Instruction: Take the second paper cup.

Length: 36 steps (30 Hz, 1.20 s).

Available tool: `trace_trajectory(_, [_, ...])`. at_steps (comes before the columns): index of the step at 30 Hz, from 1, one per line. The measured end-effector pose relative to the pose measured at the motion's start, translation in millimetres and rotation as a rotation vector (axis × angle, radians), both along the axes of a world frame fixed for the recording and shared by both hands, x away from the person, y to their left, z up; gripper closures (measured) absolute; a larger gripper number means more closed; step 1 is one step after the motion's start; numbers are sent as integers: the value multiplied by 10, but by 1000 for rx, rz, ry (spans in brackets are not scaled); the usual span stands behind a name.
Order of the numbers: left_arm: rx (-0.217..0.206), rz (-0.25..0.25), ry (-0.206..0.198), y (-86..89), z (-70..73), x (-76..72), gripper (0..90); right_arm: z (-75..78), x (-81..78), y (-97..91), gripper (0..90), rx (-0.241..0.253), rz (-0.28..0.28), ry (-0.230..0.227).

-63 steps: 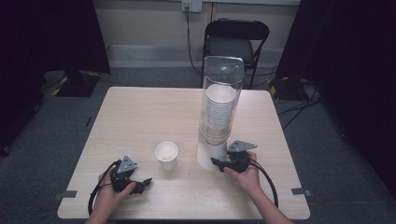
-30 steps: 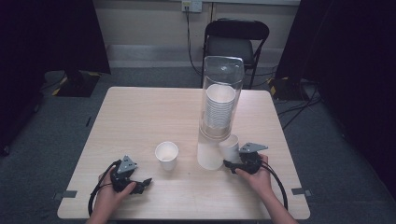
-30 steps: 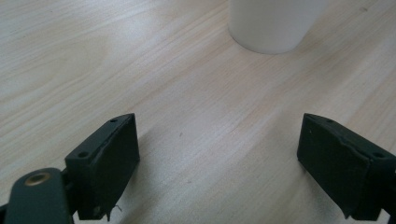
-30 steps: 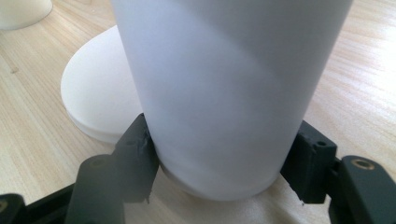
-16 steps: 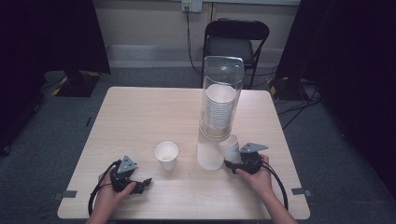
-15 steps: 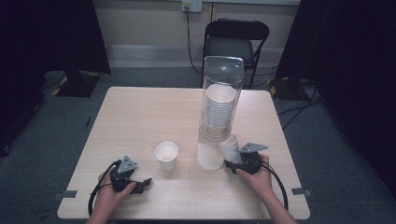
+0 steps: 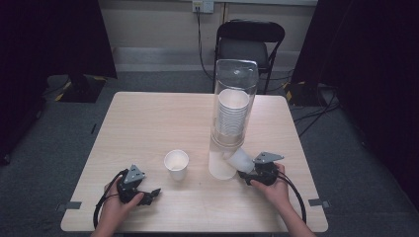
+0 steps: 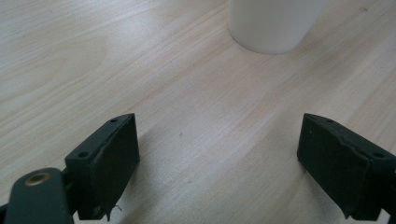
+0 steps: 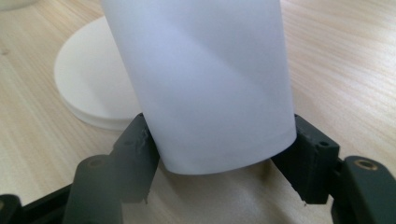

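Observation:
A tall clear dispenser tube [image 7: 233,113] holds a stack of white paper cups on a white round base [image 9: 88,79]. My right gripper [image 7: 245,169] is shut on a white paper cup [image 7: 240,159] just below the tube's mouth, tilted toward the tube. In the right gripper view, the pads of that gripper [image 9: 222,154] press both sides of the cup [image 9: 205,79] near its narrow end. Another white cup [image 7: 176,165] stands upright, mouth up, at the table's middle. My left gripper [image 7: 154,193] rests on the table near the front left. Its jaws [image 8: 219,158] are open with nothing between them, and that cup's foot [image 8: 273,23] lies ahead.
The light wooden table [image 7: 148,123] has bare room at the back and left. A black chair [image 7: 249,44] stands behind the far edge. Cables trail from both grippers over the front edge. Dark curtains flank the room.
About two seconds ago my right gripper was at the dispenser's foot with no cup showing. It has drawn back to the right with a cup in its jaws. The left gripper has not moved.

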<state>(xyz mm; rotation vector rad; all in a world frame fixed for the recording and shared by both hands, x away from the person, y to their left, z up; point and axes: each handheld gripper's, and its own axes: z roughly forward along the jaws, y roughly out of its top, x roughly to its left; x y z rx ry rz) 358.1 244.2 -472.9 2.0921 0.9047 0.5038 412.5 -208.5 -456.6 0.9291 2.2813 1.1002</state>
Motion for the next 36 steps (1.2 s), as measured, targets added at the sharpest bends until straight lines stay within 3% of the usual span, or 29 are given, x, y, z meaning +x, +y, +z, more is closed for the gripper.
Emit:
trace_trajectory(6, [2,11,-4,6,6,-12,135,10,-67,-62,348,45,47,-19])
trace_trajectory(7, [-12,22,-6,10,4,-19,168,10,-78,-73,349,56,51,-25])
trace_trajectory(10, [-61,25,36,21,36,-21,185,13,-121,-132,350,82,74,-36])
trace_trajectory(12, [-106,11,42,7,81,-30,192,16,-161,-164,350,71,100,-46])
trace_trajectory(15, [-119,-25,36,-49,181,-74,186,19,-210,-176,350,66,131,-54])
trace_trajectory(20, [-125,-92,32,-218,374,-183,172,7,-304,-91,350,83,183,-63])
trace_trajectory(22, [-151,-131,23,-336,507,-262,161,4,-330,-20,350,82,219,-69])
trace_trajectory(25, [-172,-168,32,-429,594,-325,160,4,-356,37,350,95,260,-79])
trace_trajectory(30, [-162,-176,28,-568,670,-398,159,4,-393,119,350,103,325,-98])
trace_trajectory(33, [-224,-190,35,-731,752,-440,170,-3,-420,221,350,106,393,-113])
trace_trajectory(35, [-240,-204,38,-786,790,-446,177,-2,-427,242,349,105,407,-116])
trace_trajectory(36, [-256,-207,44,-842,834,-438,207,2,-446,298,350,107,444,-126])
